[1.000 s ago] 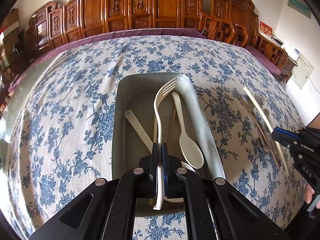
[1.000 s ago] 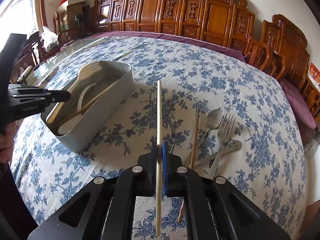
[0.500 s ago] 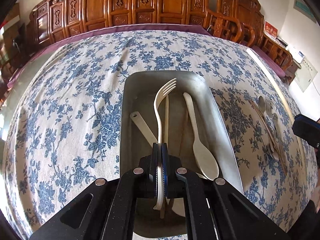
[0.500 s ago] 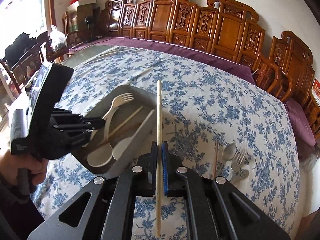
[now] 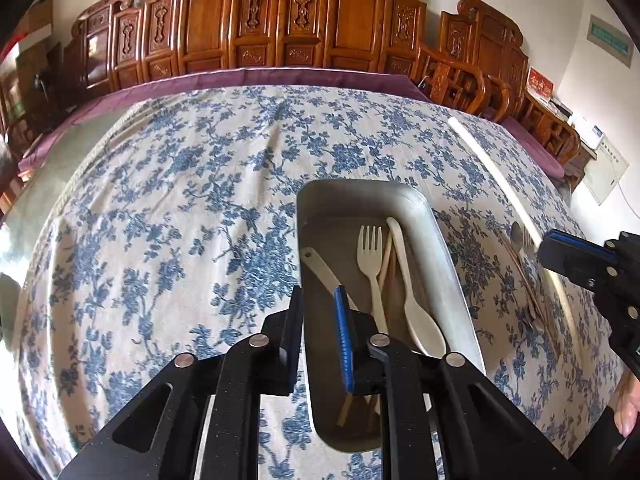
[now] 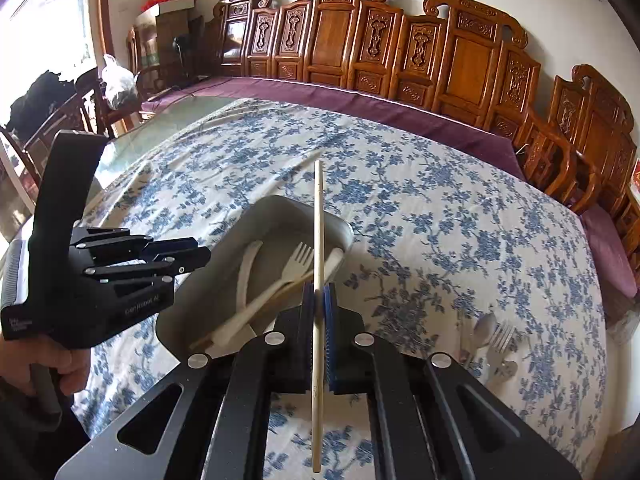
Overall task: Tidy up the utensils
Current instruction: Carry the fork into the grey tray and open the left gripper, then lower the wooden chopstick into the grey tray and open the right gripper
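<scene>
A grey metal tray (image 5: 448, 248) on the blue-flowered tablecloth holds a cream fork (image 5: 370, 256), a cream spoon (image 5: 420, 316), a cream flat handle (image 5: 320, 268) and chopsticks. My left gripper (image 5: 320, 300) is open and empty over the tray's near left wall. My right gripper (image 6: 319, 292) is shut on a pale chopstick (image 6: 318, 232) and holds it above the tray (image 6: 340, 224). It also shows in the left wrist view (image 5: 560, 250) at the right, chopstick (image 5: 492, 176) pointing away.
A metal spoon (image 6: 482, 328), a metal fork (image 6: 500, 340) and other utensils lie on the cloth right of the tray. Carved wooden chairs (image 6: 440, 60) line the far table edge. The left gripper (image 6: 176, 256) appears left of the tray.
My left gripper opened and let go of the cream fork, which now lies in the tray, then shifted left. My right gripper carried the chopstick left over the tray.
</scene>
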Tool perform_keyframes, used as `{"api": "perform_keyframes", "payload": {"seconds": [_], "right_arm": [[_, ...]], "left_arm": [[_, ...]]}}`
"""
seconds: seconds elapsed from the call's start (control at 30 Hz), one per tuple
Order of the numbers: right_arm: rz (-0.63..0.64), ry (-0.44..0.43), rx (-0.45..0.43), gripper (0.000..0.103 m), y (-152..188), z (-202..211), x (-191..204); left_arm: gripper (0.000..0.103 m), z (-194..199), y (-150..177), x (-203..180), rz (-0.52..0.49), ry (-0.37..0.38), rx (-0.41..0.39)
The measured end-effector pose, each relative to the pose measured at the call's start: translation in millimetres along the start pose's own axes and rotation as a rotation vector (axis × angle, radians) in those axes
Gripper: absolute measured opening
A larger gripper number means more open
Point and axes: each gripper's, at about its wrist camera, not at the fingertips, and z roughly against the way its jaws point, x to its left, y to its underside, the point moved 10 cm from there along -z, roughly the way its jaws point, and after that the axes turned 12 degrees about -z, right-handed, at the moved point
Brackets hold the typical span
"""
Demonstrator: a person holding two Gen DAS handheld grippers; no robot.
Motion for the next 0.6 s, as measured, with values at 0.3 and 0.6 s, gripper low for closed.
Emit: {"api": "perform_keyframes", "payload": {"seconds": [0.3,0.6], "right_arm": [[-0.056,-0.058,0.003,0.006,-16,-24,24],[-0.108,-0.087,0.015,0.006,-25,-51,37]], "left_arm": [[0.027,14,-5,23,-0.028,-0.062,-0.035],[0.035,18,-6,45,0.008,-0.068,-0.037]]}}
